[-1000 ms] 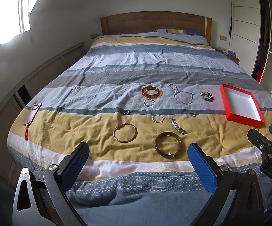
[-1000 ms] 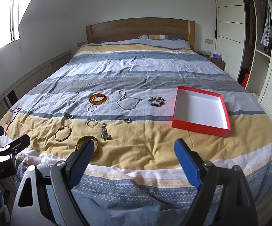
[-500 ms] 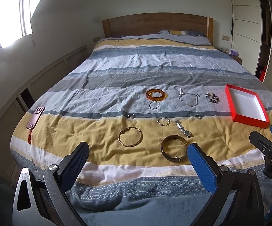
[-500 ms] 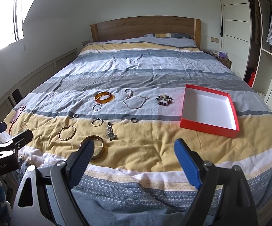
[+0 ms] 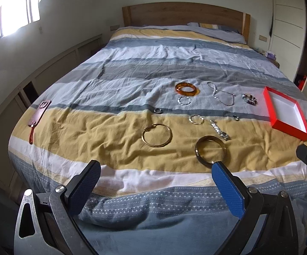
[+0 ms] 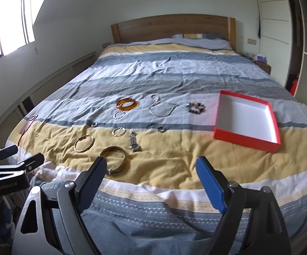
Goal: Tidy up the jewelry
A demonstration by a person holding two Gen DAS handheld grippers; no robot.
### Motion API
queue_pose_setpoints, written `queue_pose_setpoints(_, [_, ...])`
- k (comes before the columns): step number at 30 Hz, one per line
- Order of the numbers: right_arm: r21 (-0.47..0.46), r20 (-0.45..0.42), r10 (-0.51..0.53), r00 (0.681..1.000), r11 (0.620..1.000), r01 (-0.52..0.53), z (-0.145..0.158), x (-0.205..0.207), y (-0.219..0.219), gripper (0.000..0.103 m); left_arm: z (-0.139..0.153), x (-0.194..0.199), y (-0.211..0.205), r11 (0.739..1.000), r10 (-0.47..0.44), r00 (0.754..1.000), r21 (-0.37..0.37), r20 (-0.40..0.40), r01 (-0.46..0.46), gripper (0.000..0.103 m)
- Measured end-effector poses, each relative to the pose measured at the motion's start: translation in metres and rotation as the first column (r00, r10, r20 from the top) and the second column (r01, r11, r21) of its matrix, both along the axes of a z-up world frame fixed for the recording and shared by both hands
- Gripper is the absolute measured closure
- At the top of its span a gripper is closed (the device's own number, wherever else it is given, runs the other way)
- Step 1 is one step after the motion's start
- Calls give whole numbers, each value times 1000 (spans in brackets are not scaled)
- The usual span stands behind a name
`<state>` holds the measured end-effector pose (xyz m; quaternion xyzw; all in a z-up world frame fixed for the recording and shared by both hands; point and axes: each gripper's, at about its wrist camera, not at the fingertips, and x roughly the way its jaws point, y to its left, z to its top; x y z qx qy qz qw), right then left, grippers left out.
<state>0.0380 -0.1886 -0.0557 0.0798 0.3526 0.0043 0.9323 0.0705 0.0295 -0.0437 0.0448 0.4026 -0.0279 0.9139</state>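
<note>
**Lining up on the nearest bangle, box waiting to my right**

Both my tools hang off the foot of the bed (image 5: 115, 140), nothing gripped. My left gripper (image 5: 156, 182) has its fingers spread wide and empty; my right gripper (image 6: 151, 176) is just as wide and just as empty.

The jewelry lies loose on the duvet. Closest to me is the dark bangle (image 5: 210, 151), flat on the yellow stripe, with the watch (image 5: 219, 130) just beyond it and the thin gold hoop (image 5: 157, 135) to its left. Farther up are the amber bangle (image 5: 186, 88), a chain necklace (image 5: 222, 94) and a beaded bracelet (image 5: 249, 99), with small rings scattered between. The red box (image 6: 247, 137) sits open and holds nothing, well to the right of the pile.

I judge the first pick is still ahead. The dark bangle looks the easy start: I'd come down steep, put one finger inside the ring and one outside, and pinch the band without gathering cloth. The duvet is soft and wrinkled, so pressing hard will sink the piece and snag fabric.

Room is generous over the mattress. The foot edge drops away right under me, so anything fumbled near it could slide off. My two tools sit near each other at the side; I'd keep the left clear while the right carries toward the box, whose raised rim needs clearing.
</note>
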Motion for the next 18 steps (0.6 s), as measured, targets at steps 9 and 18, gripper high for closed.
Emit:
queue_pose_setpoints(9, [122,-132,143,981,984,-127,-43,45,22,68,-39,52,30,998,28,994,-55,-106,-34,13])
queue_pose_setpoints(18, [215,-227,207,952,964,-159,-81,98,36,69,-78,124,48,991,39,978,-117,-205,-64,28])
